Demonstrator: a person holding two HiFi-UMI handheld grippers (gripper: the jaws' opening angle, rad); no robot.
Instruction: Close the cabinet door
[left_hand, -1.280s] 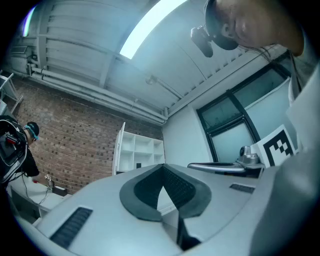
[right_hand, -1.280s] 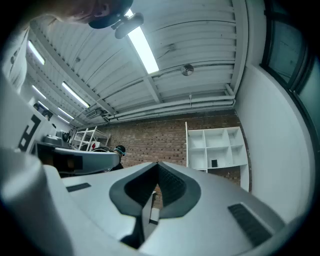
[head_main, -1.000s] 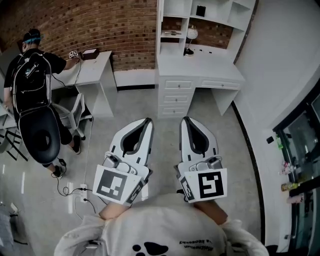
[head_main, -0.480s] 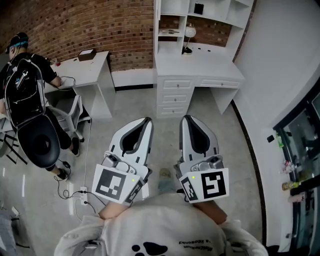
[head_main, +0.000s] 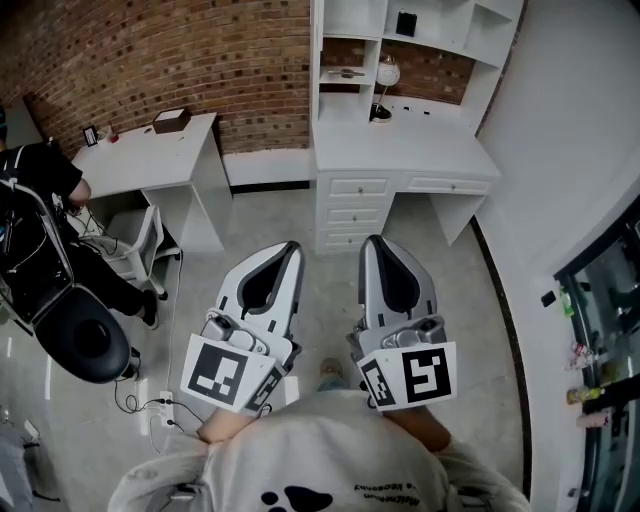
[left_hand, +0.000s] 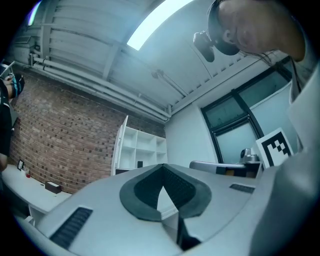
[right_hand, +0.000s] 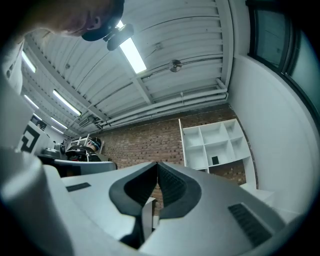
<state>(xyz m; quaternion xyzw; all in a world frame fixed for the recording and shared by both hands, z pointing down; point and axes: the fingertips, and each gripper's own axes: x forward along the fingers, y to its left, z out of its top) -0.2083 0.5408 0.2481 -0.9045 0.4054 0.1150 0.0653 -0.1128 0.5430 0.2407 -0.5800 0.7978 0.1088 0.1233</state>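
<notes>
My left gripper (head_main: 290, 246) and right gripper (head_main: 371, 240) are held side by side above the grey floor, both pointing at a white desk unit (head_main: 400, 160) with drawers (head_main: 357, 212) and open shelves (head_main: 420, 25) against the brick wall. Each gripper's jaws meet at the tips with nothing between them. The shelves (left_hand: 142, 152) rise beyond the shut tips of my left gripper (left_hand: 162, 165) in the left gripper view. They also stand to the right of my right gripper (right_hand: 157, 163) as white shelves (right_hand: 212, 145) in the right gripper view. No open cabinet door shows in any view.
A small lamp (head_main: 385, 75) stands on the desk unit. At the left are a second white desk (head_main: 150, 150), a white chair (head_main: 140, 235), a black stool (head_main: 90, 345) and a seated person (head_main: 30, 220). Cables and a power strip (head_main: 150, 405) lie on the floor. Glass panels (head_main: 610, 330) line the right side.
Both grippers have moved forward toward the white desk unit, which now looks nearer. The person at the left has slid toward the picture's left edge. The jaws stay shut.
</notes>
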